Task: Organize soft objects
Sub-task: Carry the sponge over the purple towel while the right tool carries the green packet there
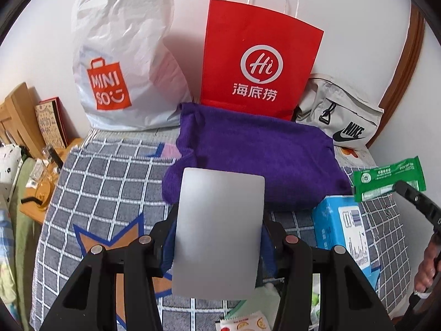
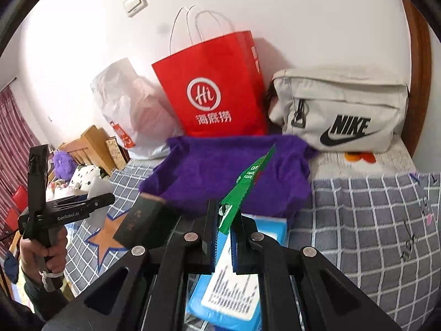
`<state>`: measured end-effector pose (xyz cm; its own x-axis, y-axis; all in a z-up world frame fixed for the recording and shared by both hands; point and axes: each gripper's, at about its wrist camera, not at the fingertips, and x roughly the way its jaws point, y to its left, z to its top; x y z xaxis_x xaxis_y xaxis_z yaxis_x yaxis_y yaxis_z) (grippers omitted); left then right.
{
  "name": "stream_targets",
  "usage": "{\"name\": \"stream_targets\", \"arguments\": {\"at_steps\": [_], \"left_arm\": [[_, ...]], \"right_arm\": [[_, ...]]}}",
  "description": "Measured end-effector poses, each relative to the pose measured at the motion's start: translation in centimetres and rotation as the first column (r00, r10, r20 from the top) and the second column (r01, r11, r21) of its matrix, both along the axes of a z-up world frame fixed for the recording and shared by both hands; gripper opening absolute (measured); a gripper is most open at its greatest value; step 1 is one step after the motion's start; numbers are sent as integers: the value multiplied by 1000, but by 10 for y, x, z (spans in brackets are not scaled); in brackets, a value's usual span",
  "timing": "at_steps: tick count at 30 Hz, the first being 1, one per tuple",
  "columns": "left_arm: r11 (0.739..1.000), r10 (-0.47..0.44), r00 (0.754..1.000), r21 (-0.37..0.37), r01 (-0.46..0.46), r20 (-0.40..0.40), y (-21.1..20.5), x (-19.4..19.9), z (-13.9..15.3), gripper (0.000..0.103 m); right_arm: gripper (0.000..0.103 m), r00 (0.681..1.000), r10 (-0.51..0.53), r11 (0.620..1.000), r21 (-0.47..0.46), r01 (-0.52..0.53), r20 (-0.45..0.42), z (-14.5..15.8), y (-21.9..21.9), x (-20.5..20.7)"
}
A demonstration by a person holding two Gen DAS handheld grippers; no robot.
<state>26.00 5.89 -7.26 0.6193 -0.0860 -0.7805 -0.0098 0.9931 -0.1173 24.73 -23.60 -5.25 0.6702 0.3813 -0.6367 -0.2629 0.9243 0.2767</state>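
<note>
My left gripper (image 1: pixel 219 237) is shut on a flat grey-white card-like pack (image 1: pixel 219 231), held upright above the checked blanket; from the right wrist view its other face is dark with gold characters (image 2: pixel 140 220). My right gripper (image 2: pixel 224 229) is shut on a green wipes packet (image 2: pixel 245 187), which also shows in the left wrist view (image 1: pixel 388 179). A folded purple towel (image 1: pixel 259 160) lies ahead on the bed, also in the right wrist view (image 2: pixel 231 171). A blue tissue pack (image 2: pixel 228 298) lies under the right gripper, and shows in the left wrist view (image 1: pixel 341 231).
Against the wall stand a white Miniso plastic bag (image 1: pixel 121 63), a red paper bag (image 1: pixel 259 60) and a beige Nike pouch (image 2: pixel 339 113). The grey checked blanket (image 1: pixel 104 193) covers the bed. A wooden bedside shelf with small items (image 1: pixel 41 171) is at left. Small sachets (image 1: pixel 242 322) lie near.
</note>
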Motion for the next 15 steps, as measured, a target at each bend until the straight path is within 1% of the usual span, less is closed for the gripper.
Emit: {"name": "stream_targets", "arguments": {"at_steps": [6,12,15], "left_arm": [[1000,-5,1000,26,5,-11,-5,23,1,48],[999,-11,1000,50,12,-18,-6,49,-6,48],[999,1,999,45,1,-32,-3,64,-12,48]], "right_arm": [[8,1000,-1,1000,3,1,15,2,-4,24],[8,1000,2,1000,2,-2,11,-3,-3,51],[8,1000,15,1000,3,-15,8,-7,-1,65]]}}
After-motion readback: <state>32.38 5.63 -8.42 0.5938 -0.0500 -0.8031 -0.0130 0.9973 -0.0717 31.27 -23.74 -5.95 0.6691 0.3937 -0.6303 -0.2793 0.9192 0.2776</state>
